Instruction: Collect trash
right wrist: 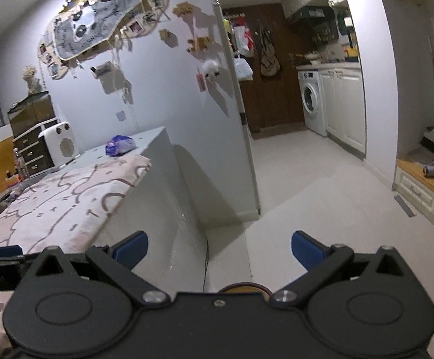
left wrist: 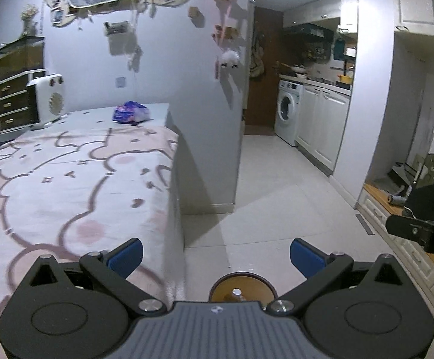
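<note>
Far beyond left hand-held gripper [left wrist: 216, 258], wrapper [left wrist: 132, 112].

White surface [left wrist: 169, 113] against the wall, tall white side panel dropping to the tiled floor [left wrist: 276, 194]. Pink cartoon-print cloth [left wrist: 67, 179] covers most of the top, reaching the right edge; far end left bare. On the bare far part: crumpled purple wrapper [left wrist: 131, 113] near the far right corner, just beyond the cloth edge. White fan heater [left wrist: 48, 98] at the far left corner, well apart from the wrapper.
</note>
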Available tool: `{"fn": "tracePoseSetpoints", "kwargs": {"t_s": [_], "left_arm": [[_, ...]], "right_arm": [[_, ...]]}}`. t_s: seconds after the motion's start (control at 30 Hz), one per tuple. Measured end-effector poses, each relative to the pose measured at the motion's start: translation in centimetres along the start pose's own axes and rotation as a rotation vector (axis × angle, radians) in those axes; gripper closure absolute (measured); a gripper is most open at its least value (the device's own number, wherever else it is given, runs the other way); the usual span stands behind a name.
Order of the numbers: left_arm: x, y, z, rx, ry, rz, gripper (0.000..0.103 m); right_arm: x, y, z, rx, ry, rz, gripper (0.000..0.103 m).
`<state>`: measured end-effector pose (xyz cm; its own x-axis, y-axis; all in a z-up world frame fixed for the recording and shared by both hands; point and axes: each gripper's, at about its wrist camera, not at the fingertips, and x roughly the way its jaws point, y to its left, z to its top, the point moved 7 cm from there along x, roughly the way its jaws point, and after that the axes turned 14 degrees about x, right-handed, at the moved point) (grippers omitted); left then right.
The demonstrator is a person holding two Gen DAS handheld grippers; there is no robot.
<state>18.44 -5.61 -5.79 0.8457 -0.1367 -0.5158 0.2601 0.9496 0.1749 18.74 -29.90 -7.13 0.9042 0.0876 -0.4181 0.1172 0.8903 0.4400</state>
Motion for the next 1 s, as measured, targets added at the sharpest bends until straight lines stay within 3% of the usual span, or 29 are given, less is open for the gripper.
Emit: {"fn": "tracePoseSetpoints", "kwargs": {"t_s": [0.23, 0.4, 0.53, 1.0], "left_arm": [[-2.6, 1.8, -1.8, -0.012, 0.025, 0.029, 0.0], [-4.0, 2.4, -3.4, -0.022, 0.063, 0.04, 0.0], [-4.9, 2.5, -4.7, -0.024, 0.086, 0.039, 0.0], [-5.7, 2.2, -7.1, -0.042, 0.151, 0.042, 0.0]], "right_arm": [[-2.6, 2.0, -1.2, -0.047, -0.005, -0.027, 0.0], [-4.0, 2.8, -2.5, -0.045, 0.051, -0.006, 0.0], [-4.7, 3.3, -3.6, -0.083, 0.077, -0.039, 0.0], [-6.1, 2.7, -6.6, -0.126, 0.134, -0.115, 0.0]]}}
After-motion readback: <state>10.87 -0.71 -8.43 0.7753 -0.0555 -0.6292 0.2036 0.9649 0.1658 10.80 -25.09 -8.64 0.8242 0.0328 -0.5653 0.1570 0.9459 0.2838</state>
